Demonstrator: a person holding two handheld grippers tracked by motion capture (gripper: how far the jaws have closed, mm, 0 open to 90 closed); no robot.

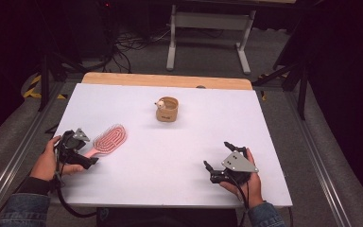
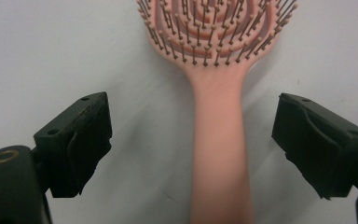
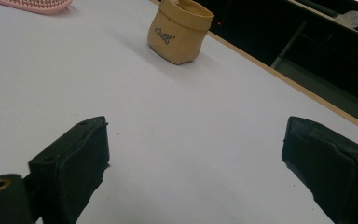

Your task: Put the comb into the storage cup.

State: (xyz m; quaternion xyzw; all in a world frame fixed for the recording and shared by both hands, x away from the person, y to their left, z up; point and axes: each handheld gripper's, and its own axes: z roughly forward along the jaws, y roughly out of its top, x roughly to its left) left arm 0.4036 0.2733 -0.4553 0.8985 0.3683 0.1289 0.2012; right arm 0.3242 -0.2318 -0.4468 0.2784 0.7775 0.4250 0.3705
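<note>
At the left edge of the white table (image 1: 179, 156), the left gripper (image 1: 78, 150) lies low with its jaws spread wide on either side of the handle of the pink brush (image 1: 108, 140); the pads do not touch it. The brush lies flat, bristles up, its head pointing away from that gripper towards the table's middle. Farther back, near the centre, stands a small tan pouch (image 1: 167, 109). At the right, the right gripper (image 1: 221, 156) rests on the table, jaws wide, nothing between them.
</note>
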